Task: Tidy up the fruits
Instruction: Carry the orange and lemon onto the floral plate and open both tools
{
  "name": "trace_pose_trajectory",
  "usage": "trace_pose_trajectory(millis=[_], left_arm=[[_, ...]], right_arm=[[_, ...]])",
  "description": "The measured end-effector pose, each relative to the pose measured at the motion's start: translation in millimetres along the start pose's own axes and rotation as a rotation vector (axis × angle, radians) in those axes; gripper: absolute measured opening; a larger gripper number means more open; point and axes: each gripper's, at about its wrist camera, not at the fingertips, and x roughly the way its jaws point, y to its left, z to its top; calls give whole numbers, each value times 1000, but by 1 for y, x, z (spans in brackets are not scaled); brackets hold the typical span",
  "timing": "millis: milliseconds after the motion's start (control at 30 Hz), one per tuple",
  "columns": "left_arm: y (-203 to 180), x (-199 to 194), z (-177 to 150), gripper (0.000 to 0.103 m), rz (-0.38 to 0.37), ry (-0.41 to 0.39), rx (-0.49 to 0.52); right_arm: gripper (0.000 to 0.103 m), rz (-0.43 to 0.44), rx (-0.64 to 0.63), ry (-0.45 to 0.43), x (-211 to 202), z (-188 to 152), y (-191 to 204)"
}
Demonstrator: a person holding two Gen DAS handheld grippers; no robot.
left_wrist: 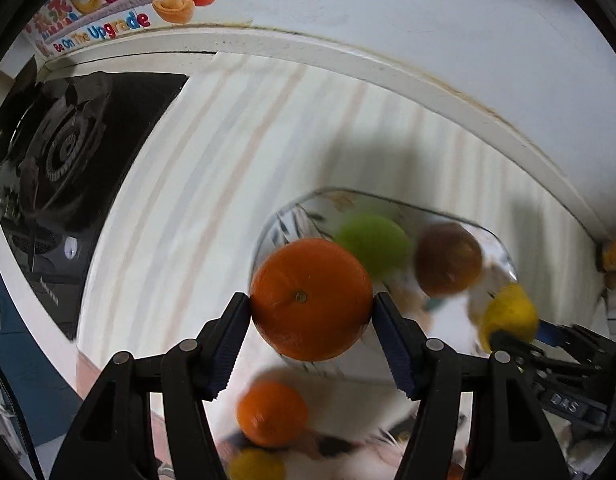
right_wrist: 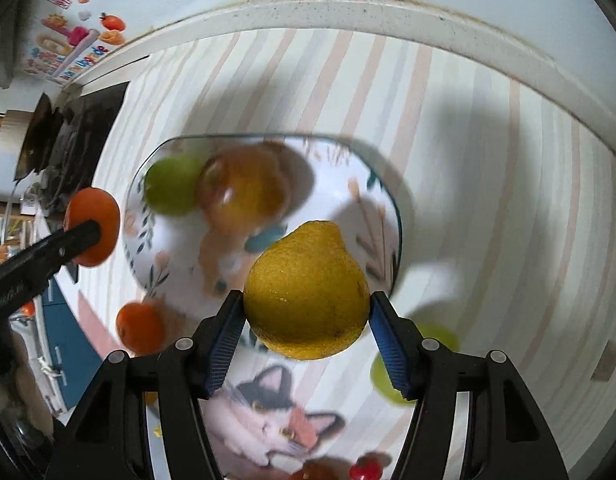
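Observation:
My left gripper (left_wrist: 311, 312) is shut on a large orange (left_wrist: 310, 300) and holds it above the near left rim of a floral plate (left_wrist: 280, 220). My right gripper (right_wrist: 307, 312) is shut on a yellow lemon (right_wrist: 306, 292) and holds it over the plate's near side (right_wrist: 372, 200). On the plate lie a green fruit (right_wrist: 170, 190) and a red-yellow apple (right_wrist: 244, 192). The lemon (left_wrist: 508, 316) also shows in the left wrist view, and the orange (right_wrist: 93, 226) in the right wrist view.
A smaller orange (right_wrist: 140, 326) and a green fruit (right_wrist: 392, 360) lie on the striped cloth (right_wrist: 488, 200) near a cat-print mat (right_wrist: 276, 416). A small red fruit (right_wrist: 366, 468) lies at the near edge. A black gas stove (left_wrist: 68, 152) stands at the left. A wall ledge (right_wrist: 348, 16) runs behind.

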Motion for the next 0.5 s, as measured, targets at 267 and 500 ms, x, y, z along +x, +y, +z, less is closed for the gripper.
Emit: trace_pose_trajectory(millis=[267, 500], left_arm=[[3, 38, 7, 61, 24, 101, 26], [8, 47, -6, 62, 13, 154, 3]], right_arm=[[66, -40, -13, 38, 22, 12, 6], [66, -20, -3, 45, 23, 10, 3]])
